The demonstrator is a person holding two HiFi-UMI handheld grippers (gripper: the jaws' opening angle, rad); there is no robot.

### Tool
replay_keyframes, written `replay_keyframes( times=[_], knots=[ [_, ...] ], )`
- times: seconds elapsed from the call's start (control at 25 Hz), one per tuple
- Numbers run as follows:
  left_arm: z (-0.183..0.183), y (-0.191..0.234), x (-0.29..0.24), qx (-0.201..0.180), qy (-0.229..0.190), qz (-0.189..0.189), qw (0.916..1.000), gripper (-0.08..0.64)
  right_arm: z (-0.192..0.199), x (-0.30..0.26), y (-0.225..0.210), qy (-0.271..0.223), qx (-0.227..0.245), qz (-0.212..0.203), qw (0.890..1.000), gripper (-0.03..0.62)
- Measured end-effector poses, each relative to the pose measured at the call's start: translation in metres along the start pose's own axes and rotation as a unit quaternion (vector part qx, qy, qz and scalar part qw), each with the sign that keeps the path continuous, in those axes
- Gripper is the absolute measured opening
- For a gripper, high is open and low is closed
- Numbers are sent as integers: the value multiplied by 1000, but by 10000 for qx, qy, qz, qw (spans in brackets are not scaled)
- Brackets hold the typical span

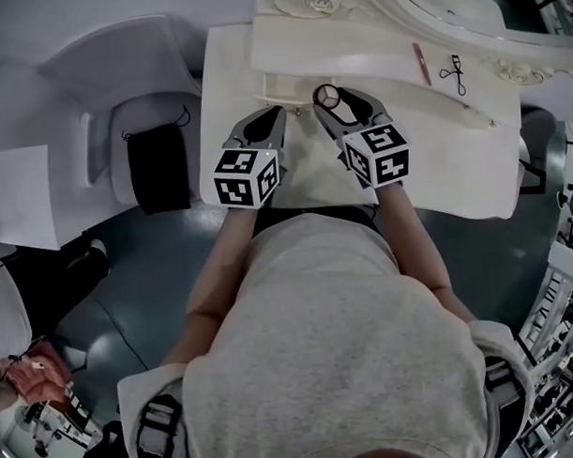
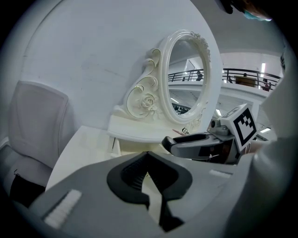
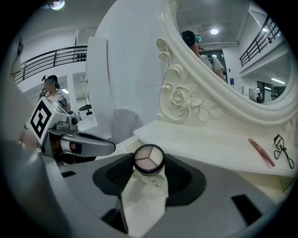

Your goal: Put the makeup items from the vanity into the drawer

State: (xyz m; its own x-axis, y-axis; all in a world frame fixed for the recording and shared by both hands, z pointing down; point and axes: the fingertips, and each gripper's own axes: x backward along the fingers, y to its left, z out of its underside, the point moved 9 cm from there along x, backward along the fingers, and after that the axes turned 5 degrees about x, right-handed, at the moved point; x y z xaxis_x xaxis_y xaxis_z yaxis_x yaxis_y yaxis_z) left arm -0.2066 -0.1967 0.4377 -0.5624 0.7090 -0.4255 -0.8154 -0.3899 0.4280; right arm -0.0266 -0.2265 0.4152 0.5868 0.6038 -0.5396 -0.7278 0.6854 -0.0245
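Note:
My right gripper (image 1: pixel 331 102) is shut on a small round compact (image 1: pixel 327 96) with three pale shades (image 3: pixel 149 158), held just above the white vanity top (image 1: pixel 453 161) in front of the raised shelf. An open drawer (image 1: pixel 280 86) lies just left of the compact, under that shelf. My left gripper (image 1: pixel 279 111) hovers beside it, shut, its tips (image 2: pixel 148 154) meeting with nothing between them. A pink pencil (image 1: pixel 421 64) and a black eyelash curler (image 1: pixel 455 74) lie on the shelf to the right, the pencil (image 3: pixel 260 152) and curler (image 3: pixel 281 148) also visible from the right gripper.
An ornate white oval mirror (image 2: pixel 186 74) stands at the back of the vanity. A white chair (image 1: pixel 114 126) with a black cloth (image 1: pixel 158 167) on it sits to the left. The person's body is close against the vanity's front edge.

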Motion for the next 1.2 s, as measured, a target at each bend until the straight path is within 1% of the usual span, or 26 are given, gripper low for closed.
replay_keyframes(
  times=[0.2,0.32,0.44,0.72,0.88,1.0,1.2],
  knots=[
    [0,16,-2,109,160,91,9998,9,-3,-18,-2,237,-159,-100,9995,218],
    [-1,24,-3,86,165,72,9998,9,-5,-26,-5,294,-297,-66,9991,218],
    [-1,28,-5,103,178,105,9997,9,-5,-33,-6,395,-441,-126,9982,218],
    [-1,39,-11,141,216,145,9996,9,-5,-44,-11,766,-509,-296,9953,218],
    [0,40,-14,147,279,207,9993,9,-7,-50,-10,956,-451,-397,9936,218],
    [1,40,-15,162,283,238,9992,9,-10,-55,-10,1076,-439,-427,9923,218],
    [1,41,-15,190,265,270,9991,9,-12,-59,-9,1181,-576,-416,9905,218]
  ],
)
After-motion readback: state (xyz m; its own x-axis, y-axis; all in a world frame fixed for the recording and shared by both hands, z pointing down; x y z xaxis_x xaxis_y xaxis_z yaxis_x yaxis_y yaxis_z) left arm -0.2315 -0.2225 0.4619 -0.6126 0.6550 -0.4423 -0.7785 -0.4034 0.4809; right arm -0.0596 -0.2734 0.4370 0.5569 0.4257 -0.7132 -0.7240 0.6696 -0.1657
